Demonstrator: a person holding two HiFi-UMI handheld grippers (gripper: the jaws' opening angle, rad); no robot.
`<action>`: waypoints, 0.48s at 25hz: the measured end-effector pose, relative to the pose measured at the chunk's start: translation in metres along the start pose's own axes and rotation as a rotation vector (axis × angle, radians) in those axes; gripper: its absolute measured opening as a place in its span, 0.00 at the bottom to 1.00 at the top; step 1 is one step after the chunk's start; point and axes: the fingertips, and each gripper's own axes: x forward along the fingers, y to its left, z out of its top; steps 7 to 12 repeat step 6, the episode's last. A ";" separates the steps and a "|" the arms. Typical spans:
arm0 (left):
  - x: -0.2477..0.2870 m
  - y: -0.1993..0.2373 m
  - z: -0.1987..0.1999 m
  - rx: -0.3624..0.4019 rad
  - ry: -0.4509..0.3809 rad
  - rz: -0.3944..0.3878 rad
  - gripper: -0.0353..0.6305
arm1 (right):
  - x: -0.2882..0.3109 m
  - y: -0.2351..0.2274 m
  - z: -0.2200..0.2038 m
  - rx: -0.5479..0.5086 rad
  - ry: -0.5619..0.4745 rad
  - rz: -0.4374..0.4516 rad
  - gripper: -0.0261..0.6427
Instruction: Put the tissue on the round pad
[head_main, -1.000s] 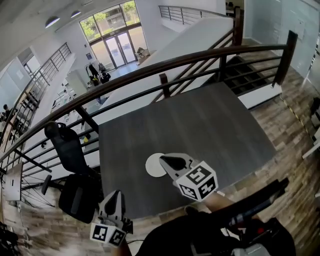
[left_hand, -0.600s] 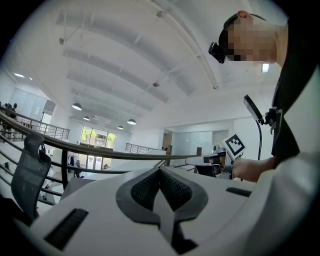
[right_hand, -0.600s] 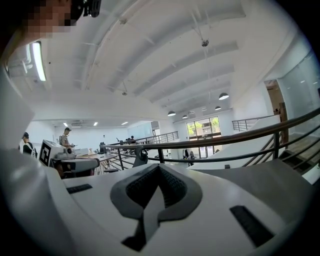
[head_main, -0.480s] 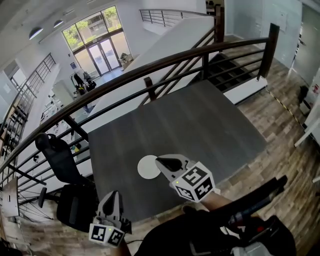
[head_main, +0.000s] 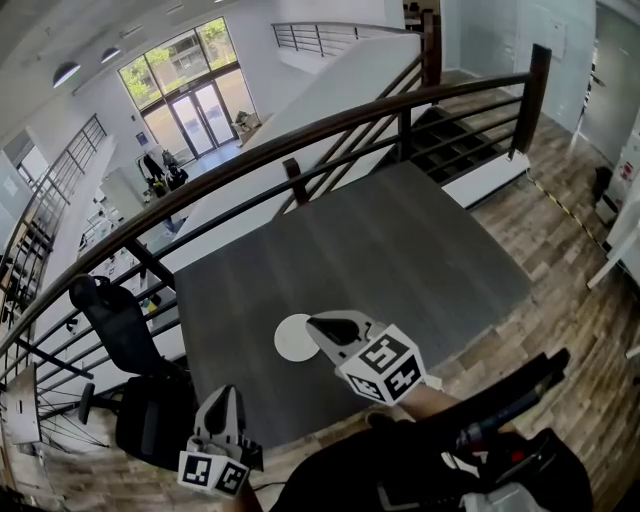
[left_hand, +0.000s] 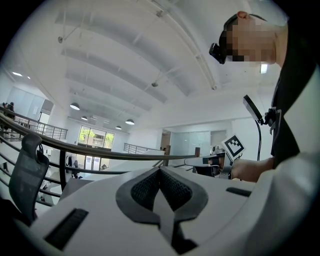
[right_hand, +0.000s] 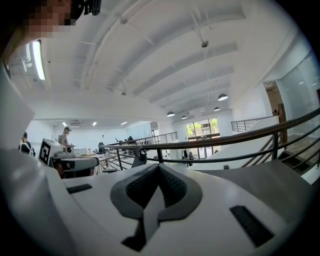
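Note:
A round white pad (head_main: 293, 338) lies on the dark grey table (head_main: 400, 250), near its front edge. My right gripper (head_main: 313, 321) hovers with its shut tips over the pad's right rim; nothing sits between its jaws (right_hand: 159, 168). Down at the lower left, off the table's front edge, my left gripper (head_main: 228, 389) is held next to the chair. In the left gripper view its jaws (left_hand: 160, 170) also meet, with nothing in them. No tissue shows in any view.
A dark railing (head_main: 330, 130) runs behind the table, with a drop to a lower floor beyond it. A black office chair (head_main: 130, 330) stands left of the table. Wooden floor (head_main: 570, 300) and stairs (head_main: 460, 140) lie to the right.
The head view has shifted slightly, so the table and pad sit a little further left in the frame. Both grippers stay shut and keep their places relative to the pad.

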 end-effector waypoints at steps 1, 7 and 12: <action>-0.001 -0.001 -0.002 -0.002 0.005 -0.001 0.06 | 0.000 0.000 -0.001 0.001 -0.002 0.000 0.04; -0.006 0.000 -0.010 -0.011 -0.001 0.009 0.06 | 0.000 -0.001 -0.006 0.000 -0.003 -0.004 0.04; -0.006 0.000 -0.010 -0.011 -0.001 0.009 0.06 | 0.000 -0.001 -0.006 0.000 -0.003 -0.004 0.04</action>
